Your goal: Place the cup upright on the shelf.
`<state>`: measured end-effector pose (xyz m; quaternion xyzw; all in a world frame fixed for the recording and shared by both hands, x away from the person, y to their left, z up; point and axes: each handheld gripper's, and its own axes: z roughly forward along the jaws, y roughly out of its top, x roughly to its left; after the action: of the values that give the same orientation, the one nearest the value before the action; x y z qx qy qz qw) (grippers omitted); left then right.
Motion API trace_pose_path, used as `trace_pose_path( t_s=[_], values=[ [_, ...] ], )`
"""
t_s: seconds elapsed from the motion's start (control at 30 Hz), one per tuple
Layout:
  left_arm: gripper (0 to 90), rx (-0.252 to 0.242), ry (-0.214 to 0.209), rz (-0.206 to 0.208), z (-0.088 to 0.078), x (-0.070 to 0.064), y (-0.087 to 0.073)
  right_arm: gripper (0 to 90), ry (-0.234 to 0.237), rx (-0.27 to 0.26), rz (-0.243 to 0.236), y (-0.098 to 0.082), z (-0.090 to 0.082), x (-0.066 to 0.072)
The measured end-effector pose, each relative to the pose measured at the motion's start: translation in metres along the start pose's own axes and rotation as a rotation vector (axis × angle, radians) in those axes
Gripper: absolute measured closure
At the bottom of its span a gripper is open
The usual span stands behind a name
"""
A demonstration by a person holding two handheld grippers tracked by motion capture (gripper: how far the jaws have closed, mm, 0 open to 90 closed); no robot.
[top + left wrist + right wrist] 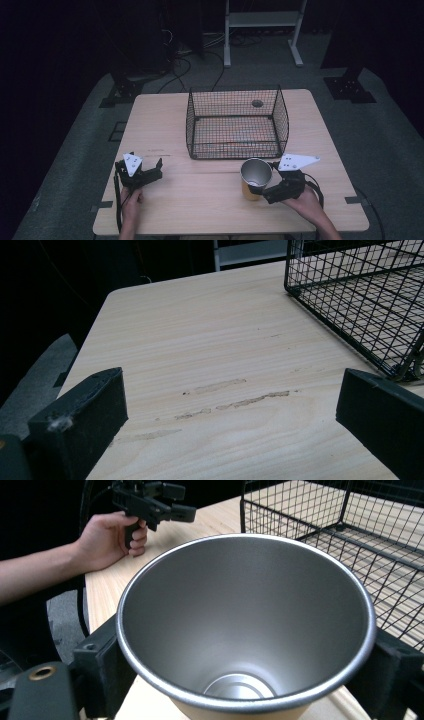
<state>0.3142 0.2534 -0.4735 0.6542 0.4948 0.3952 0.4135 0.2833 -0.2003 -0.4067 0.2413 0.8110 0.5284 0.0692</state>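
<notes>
the metal cup (255,178) stands upright near the front of the wooden table (200,205), right of centre, its open mouth up and its lower outside a yellowish tan. in the right gripper view the steel inside of the cup (245,620) is bare down to the round bottom. the right gripper (263,190) has it by the body, one black jaw pressed against each side just under the rim, so the jaws are pinching the cup between them. the person's right hand (306,204) holds that gripper close to the table's front edge.

just behind the cup, and barely apart from it, is the front wall of the black wire basket (235,125), which sits in the middle of the table with its top open. its far corners come near the back edge.

the left gripper (159,169) rests over the left front part of the table, well apart from the cup, jaws spread wide with only bare wood between them; the basket's corner (400,367) lies just beside one jaw. between the two grippers runs a broad strip of open tabletop.
</notes>
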Motion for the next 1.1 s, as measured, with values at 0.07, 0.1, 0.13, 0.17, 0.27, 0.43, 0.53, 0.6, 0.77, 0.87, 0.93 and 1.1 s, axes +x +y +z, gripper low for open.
trace_pose_path(
  t_s=[0.07, 0.1, 0.13, 0.17, 0.27, 0.43, 0.53, 0.6, 0.77, 0.87, 0.93, 1.1],
  values=[
    [0.0, 0.000, 0.000, 0.000, 0.000, 0.000, 0.000, 12.4, 0.004, -0.003, 0.004, 0.002, -0.002, -0.001],
    [0.0, -0.001, -0.001, 0.001, 0.000, 0.000, 0.000, 12.4, 0.003, -0.002, 0.004, 0.005, -0.003, -0.002],
    [0.0, -0.001, 0.000, 0.001, 0.000, 0.000, 0.000, 12.4, 0.004, -0.001, 0.003, 0.006, -0.003, -0.002],
    [0.0, -0.001, 0.000, 0.001, 0.000, 0.000, 0.000, 12.4, 0.006, 0.000, 0.000, 0.008, -0.004, -0.002],
    [0.0, 0.000, 0.000, 0.000, 0.000, 0.000, 0.000, 12.4, 0.015, -0.002, -0.003, 0.014, -0.005, -0.003],
    [0.0, -0.001, 0.000, 0.000, 0.000, 0.000, 0.000, 12.4, 0.022, -0.007, -0.005, 0.026, -0.008, -0.004],
    [0.0, 0.000, 0.000, 0.001, 0.000, 0.000, 0.000, 12.4, 0.025, -0.009, -0.008, 0.034, -0.009, -0.005],
    [0.0, 0.000, 0.000, 0.001, 0.000, 0.000, 0.000, 12.4, 0.028, -0.014, -0.005, 0.039, -0.009, -0.008],
    [0.0, 0.000, 0.000, 0.001, 0.000, 0.000, 0.000, 12.4, 0.030, -0.012, -0.012, 0.053, -0.011, -0.012],
    [0.0, 0.000, 0.000, 0.001, 0.000, 0.000, 0.000, 12.4, 0.035, -0.014, -0.010, 0.059, -0.011, -0.014],
    [0.0, 0.000, 0.000, 0.002, 0.000, 0.000, 0.000, 12.4, 0.038, -0.011, -0.007, 0.064, -0.011, -0.017],
    [0.0, 0.000, 0.000, 0.001, 0.000, 0.000, 0.000, 12.4, 0.040, -0.015, -0.004, 0.075, -0.011, -0.023]
  ],
)
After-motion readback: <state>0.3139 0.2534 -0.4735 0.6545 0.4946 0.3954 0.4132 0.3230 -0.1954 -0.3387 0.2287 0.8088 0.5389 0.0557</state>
